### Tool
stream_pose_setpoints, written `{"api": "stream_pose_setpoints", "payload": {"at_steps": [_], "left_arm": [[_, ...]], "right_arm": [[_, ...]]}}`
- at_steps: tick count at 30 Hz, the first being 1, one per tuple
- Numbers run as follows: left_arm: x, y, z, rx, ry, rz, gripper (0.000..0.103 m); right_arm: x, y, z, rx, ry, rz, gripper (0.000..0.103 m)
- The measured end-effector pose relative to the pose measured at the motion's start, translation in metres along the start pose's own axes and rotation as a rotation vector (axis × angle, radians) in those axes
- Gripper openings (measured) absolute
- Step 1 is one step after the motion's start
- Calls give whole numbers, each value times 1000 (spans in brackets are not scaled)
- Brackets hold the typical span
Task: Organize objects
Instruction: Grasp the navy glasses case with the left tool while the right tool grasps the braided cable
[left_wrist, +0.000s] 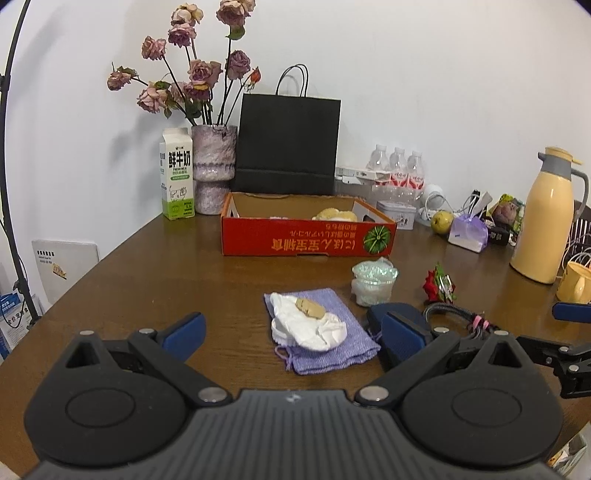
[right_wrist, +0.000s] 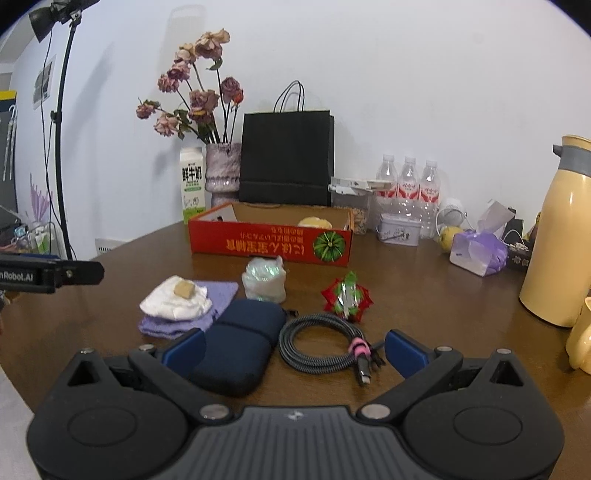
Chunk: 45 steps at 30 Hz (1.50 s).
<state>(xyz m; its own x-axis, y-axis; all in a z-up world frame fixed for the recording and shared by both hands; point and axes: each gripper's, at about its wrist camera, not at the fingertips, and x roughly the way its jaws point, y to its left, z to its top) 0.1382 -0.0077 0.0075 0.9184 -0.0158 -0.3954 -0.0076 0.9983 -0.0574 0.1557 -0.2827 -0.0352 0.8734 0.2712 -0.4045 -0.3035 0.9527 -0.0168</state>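
My left gripper (left_wrist: 293, 332) is open just above the brown table (left_wrist: 147, 288). Ahead between its fingers lies a purple cloth pouch (left_wrist: 332, 343) carrying a crumpled white wrap (left_wrist: 310, 328) and a tan block (left_wrist: 310, 308). My right gripper (right_wrist: 295, 352) is open too, low over a dark blue case (right_wrist: 240, 347) and a coiled braided cable (right_wrist: 317, 347). Beyond them stand an iridescent wrapped cup (right_wrist: 264, 280) and a red-and-green foil ornament (right_wrist: 347, 295). A red cardboard box (right_wrist: 269, 242) sits open farther back with a yellowish item inside.
Against the wall stand a milk carton (left_wrist: 176, 177), a vase of dried roses (left_wrist: 213, 166), a black paper bag (left_wrist: 288, 144) and water bottles (left_wrist: 397, 170). At the right are a yellow thermos jug (left_wrist: 543, 218), a yellow mug (left_wrist: 576, 282), a tin (right_wrist: 400, 229) and a purple tissue pack (right_wrist: 476, 254).
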Motion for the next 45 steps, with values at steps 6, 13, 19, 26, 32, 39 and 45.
{"api": "stream_pose_setpoints", "payload": {"at_steps": [6,13,19,26,32,39,45], "left_arm": [[6,2,-8,-4,36,15,103],[15,0,-11,-7,70,31,103],[20,0,-11,-14,89,47,103],[21,2,-8,-23,96,74,103],[24,5,-8,-40,108,80,103],[33,-4,-6,-30,115,49,103],[50,-34,0,0,150,-38,103]], "right_arm": [[8,-12,-13,-31,61,-22,103],[26,-23,-18,-70,120,-6,103],[55,-29,-8,-137,174,28,103],[107,-28,16,-257,257,109,103],[152,-43,16,-192,345,189,103],[147,-57,2,-92,278,214,95],[133,-57,0,-70,259,181,89]]}}
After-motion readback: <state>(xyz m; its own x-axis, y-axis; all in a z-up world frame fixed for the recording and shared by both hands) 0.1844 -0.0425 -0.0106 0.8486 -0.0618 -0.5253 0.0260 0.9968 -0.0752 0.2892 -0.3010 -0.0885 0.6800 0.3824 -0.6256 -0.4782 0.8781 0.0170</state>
